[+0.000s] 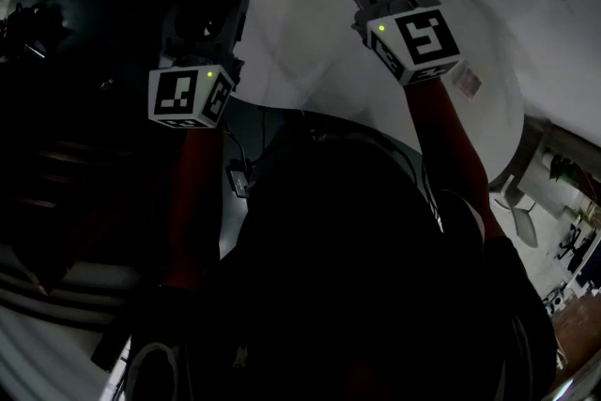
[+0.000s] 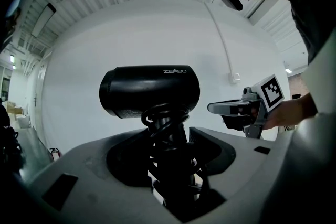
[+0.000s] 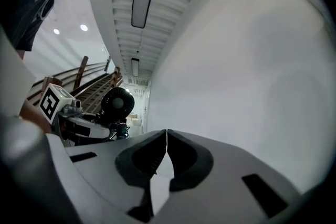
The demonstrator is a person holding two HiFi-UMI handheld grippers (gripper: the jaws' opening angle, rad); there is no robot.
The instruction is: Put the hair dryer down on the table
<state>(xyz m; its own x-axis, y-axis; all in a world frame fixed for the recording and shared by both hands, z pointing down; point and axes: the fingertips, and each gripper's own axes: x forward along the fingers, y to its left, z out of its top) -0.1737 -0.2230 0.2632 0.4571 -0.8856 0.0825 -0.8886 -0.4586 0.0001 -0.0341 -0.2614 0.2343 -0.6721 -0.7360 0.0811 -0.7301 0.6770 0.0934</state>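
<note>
- Clearly, the left gripper [image 2: 169,157] is clamped on the dryer [image 2: 149,91]. Its jaws press the black handle [image 2: 167,136] from both sides.
- The handle stands upright between the jaws, and the barrel sits crosswise just beyond the jaw tips.
- A black cord [image 2: 157,117] is coiled around the handle right under the barrel, and part of it lies inside the grip.
- The right gripper [image 3: 167,136] has its jaws together, tips touching, with nothing between them.
- It is held beside the left gripper, well apart from the dryer.
- In the head view both grippers reach out over the white round table [image 1: 310,14], with the dryer near its left edge.
- The dryer's barrel shows against the white tabletop; no view shows whether it touches the table.
</note>
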